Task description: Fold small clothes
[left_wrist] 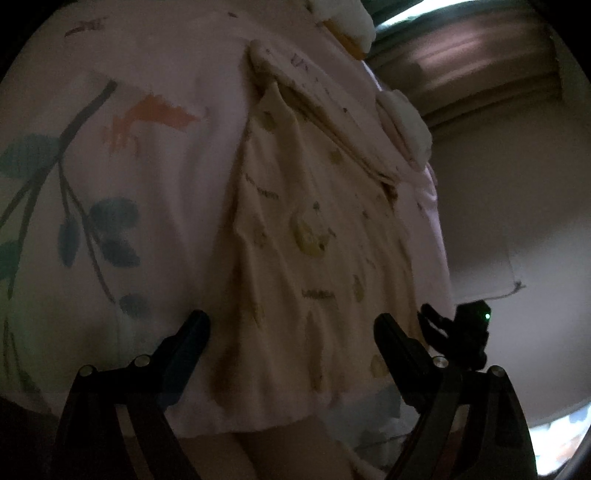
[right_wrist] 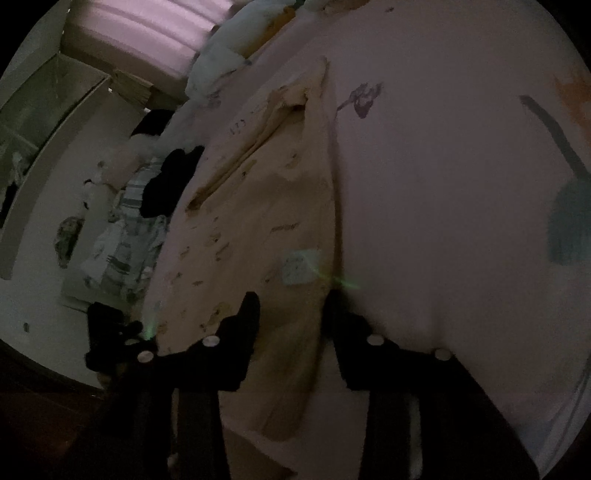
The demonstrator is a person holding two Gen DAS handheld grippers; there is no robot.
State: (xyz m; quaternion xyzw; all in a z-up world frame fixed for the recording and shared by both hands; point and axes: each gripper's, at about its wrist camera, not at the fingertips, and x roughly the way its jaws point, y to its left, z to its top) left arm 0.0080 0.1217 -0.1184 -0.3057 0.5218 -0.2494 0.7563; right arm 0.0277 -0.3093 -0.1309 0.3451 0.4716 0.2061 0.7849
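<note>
A small cream garment [left_wrist: 295, 236] with yellow prints lies spread on a pale bedsheet [left_wrist: 155, 192]. My left gripper [left_wrist: 291, 325] is open, its fingers standing either side of the garment's near hem. In the right wrist view the same garment [right_wrist: 251, 229] shows a white label [right_wrist: 301, 266]. My right gripper [right_wrist: 291, 306] is open over the garment's near edge, empty. The other gripper shows as a dark shape at the garment's corner in each view [left_wrist: 458, 332] [right_wrist: 110, 332].
The sheet has leaf and dinosaur prints [left_wrist: 147, 118]. A folded cream piece [left_wrist: 402, 122] and pillows [left_wrist: 347, 18] lie at the bed's far side. Beyond the bed edge, clothes [right_wrist: 125, 236] lie heaped on the floor. The room is dim.
</note>
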